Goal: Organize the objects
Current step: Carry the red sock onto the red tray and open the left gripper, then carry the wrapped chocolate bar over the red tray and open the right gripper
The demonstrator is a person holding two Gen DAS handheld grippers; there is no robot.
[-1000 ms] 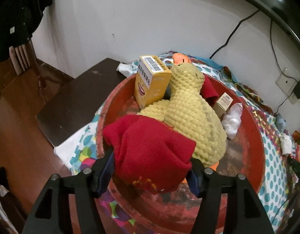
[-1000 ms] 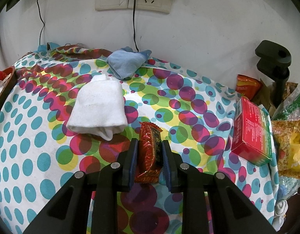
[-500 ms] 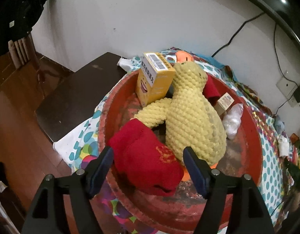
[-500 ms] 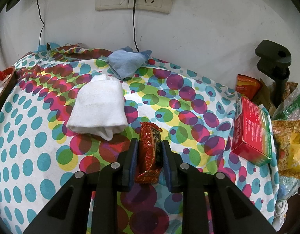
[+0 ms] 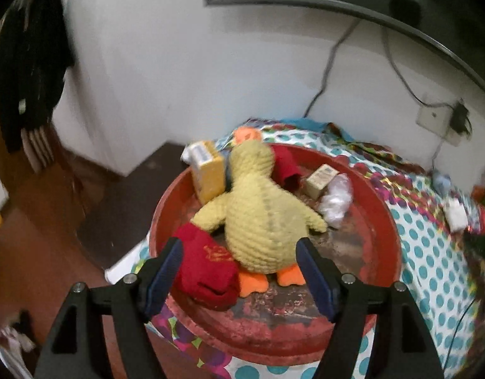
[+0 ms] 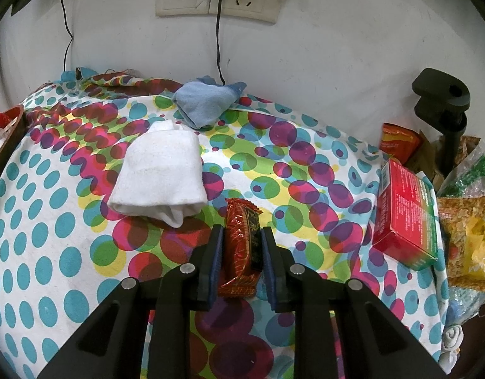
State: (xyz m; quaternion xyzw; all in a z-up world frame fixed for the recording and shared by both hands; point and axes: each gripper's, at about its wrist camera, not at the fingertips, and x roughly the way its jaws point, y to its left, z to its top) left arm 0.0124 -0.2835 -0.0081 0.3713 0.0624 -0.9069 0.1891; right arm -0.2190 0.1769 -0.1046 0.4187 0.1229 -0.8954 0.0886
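Note:
In the left wrist view, my left gripper is open and empty above the near side of a round red basin. A rolled red sock lies in the basin beside a yellow plush duck, a yellow box, a small tan box and a crumpled white bag. In the right wrist view, my right gripper is shut on a red snack bar just over the dotted cloth.
A folded white sock and a blue sock lie on the cloth ahead of the right gripper. A red box and snack bags sit at the right edge. A black clamp stands behind them. A dark side table is left of the basin.
My left gripper opened and let go of the red sock, which now lies in the basin, then drew back and up. The right gripper has not moved.

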